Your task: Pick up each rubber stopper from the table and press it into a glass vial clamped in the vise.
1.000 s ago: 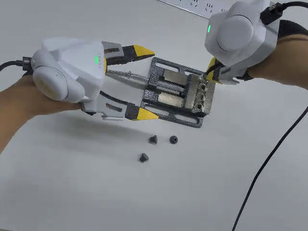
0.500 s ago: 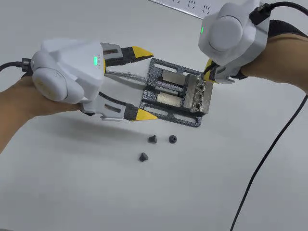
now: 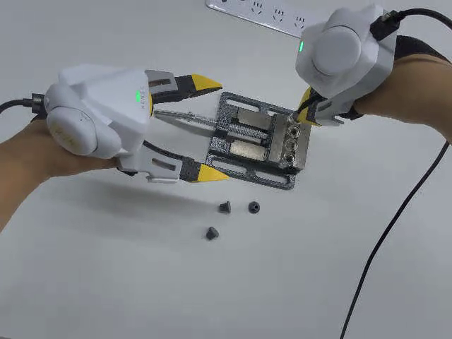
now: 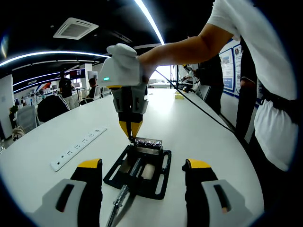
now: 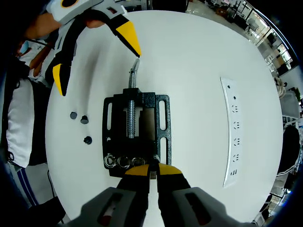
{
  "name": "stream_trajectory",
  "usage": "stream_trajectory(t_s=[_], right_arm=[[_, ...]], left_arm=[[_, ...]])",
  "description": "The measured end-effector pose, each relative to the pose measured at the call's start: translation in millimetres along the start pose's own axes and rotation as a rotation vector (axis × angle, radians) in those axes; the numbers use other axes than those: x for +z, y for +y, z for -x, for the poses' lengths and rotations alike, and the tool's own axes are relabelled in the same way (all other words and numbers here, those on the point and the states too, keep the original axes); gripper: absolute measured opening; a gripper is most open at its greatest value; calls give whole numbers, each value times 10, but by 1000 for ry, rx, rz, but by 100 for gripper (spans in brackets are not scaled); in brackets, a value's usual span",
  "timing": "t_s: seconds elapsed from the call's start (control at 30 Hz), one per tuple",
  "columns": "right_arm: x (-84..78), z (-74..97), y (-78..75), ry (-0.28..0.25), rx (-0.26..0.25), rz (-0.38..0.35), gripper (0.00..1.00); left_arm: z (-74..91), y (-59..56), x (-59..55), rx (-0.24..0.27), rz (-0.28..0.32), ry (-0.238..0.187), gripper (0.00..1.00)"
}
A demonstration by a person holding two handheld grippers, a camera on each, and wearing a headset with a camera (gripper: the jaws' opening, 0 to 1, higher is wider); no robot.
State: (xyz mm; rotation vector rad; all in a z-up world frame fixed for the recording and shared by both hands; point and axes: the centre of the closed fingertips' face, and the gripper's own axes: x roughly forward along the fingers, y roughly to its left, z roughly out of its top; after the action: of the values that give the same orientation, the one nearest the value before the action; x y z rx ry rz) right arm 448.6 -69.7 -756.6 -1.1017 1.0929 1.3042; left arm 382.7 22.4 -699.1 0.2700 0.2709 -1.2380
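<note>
A black vise (image 3: 247, 141) lies on the white table and clamps a row of glass vials (image 3: 291, 145) in its jaws. My right gripper (image 3: 302, 114) comes down from above at the far end of that row (image 5: 124, 162), its yellow tips shut on a small dark rubber stopper (image 4: 131, 137) that sits right at the end vial's mouth. To the left of the vise, my left gripper (image 3: 208, 128) hovers wide open around the screw handle (image 4: 120, 198), holding nothing. Three loose dark stoppers (image 3: 224, 207) (image 3: 253, 207) (image 3: 211, 233) rest on the table in front of the vise.
A white power strip (image 3: 272, 15) lies at the table's far edge. A black cable (image 3: 388, 233) trails from the right gripper across the table on the right. In the left gripper view a person's white-shirted body (image 4: 265, 94) stands to the right.
The head camera has shifted a little. My right gripper has edged slightly left over the end vial. The left gripper and the loose stoppers stay as they were.
</note>
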Motion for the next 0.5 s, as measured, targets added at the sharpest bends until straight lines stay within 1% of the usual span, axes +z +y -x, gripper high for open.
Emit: stream_trajectory(t_s=[0.33,0.5], right_arm=[[4,-11,2,-3,-14,3,5],[0,-9,9,-20,-18,-16,5]], left_arm=[[51,-41,66,12,-12,9,69],[96,-61,80,21,-13,13,69]])
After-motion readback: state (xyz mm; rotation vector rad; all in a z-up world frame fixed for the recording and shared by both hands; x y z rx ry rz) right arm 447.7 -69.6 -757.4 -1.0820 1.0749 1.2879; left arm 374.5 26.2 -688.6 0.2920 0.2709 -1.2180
